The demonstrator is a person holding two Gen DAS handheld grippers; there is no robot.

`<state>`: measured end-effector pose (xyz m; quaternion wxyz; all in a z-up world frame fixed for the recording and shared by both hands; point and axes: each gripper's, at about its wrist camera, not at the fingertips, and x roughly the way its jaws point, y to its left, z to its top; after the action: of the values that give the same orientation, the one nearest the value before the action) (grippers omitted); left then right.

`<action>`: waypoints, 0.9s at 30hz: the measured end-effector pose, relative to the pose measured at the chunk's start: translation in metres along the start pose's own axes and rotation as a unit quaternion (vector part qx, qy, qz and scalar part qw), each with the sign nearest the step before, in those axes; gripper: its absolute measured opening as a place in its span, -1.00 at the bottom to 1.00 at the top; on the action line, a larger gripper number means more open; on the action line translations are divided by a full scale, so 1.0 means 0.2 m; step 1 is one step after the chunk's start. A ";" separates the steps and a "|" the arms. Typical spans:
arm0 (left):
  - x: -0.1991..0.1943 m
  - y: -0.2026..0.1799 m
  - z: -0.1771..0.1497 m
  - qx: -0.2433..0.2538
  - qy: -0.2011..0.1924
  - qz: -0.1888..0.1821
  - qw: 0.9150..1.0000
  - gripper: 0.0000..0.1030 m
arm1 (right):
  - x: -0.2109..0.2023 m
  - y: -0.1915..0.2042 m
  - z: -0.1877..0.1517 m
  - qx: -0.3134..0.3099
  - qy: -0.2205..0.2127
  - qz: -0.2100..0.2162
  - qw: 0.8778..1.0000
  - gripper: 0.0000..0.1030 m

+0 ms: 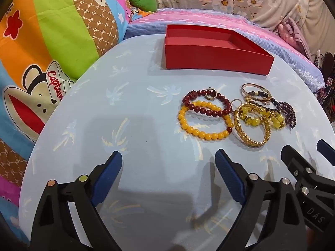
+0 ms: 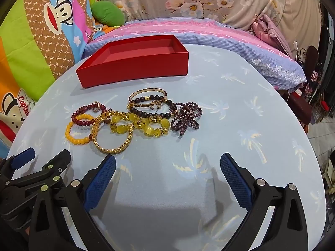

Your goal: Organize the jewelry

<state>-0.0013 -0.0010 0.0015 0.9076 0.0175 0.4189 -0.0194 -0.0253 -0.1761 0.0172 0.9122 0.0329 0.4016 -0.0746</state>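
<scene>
Left gripper [image 1: 168, 156], seen from the left wrist, hovers with its blue pads spread wide and gripping nothing above the round blue table [image 1: 136, 108]; the jewelry pile, led by a yellow bead bracelet [image 1: 204, 123] and a gold bangle [image 1: 252, 129], lies toward 1 o'clock, with the open red box [image 1: 217, 57] behind it at 12 o'clock. Right gripper [image 2: 167, 161], seen from the right wrist, is likewise spread and unloaded, the pile and its purple bead cluster [image 2: 186, 118] lying between 11 and 12 o'clock and the box at 11 o'clock beyond it.
</scene>
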 end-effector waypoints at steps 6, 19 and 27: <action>-0.01 -0.01 0.00 0.000 -0.003 0.001 1.000 0.67 | 0.00 0.00 0.01 0.000 -0.001 -0.001 1.000 0.87; -0.01 0.00 0.01 -0.001 -0.001 -0.001 1.000 0.67 | -0.01 0.01 0.00 0.000 -0.005 -0.003 1.000 0.87; -0.01 0.00 0.01 -0.001 -0.002 -0.001 1.000 0.67 | -0.01 0.00 0.00 0.000 -0.006 -0.003 1.000 0.87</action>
<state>-0.0016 -0.0009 0.0036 0.9083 0.0166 0.4176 -0.0198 -0.0270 -0.1751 0.0182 0.9141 0.0312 0.3967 -0.0776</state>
